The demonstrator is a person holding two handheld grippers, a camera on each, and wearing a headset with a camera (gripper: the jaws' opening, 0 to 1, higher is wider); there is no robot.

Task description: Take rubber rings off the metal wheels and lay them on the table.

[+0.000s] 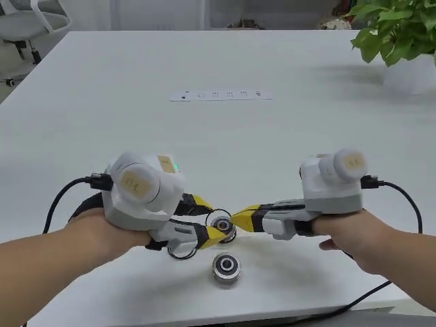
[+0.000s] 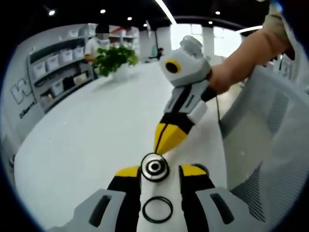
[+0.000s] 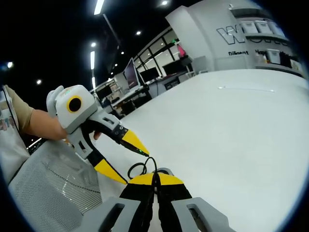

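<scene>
Each tool is built with a white rounded housing, grey jaw arms and black fingers tipped in yellow. The left tool [image 1: 210, 219] is seen at lower left of the head view, the right tool [image 1: 240, 220] at lower right. A black cable [image 1: 61, 197] is plugged into each housing. A green light [image 1: 175, 165] is lit on the left housing. A khaki short sleeve [image 3: 12, 104] is worn.

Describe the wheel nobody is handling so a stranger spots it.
On the white table, go to the near edge, below where the left tool and right tool meet. The metal wheel stands alone there, untouched; its neighbour wheel sits between the tool tips.
</scene>
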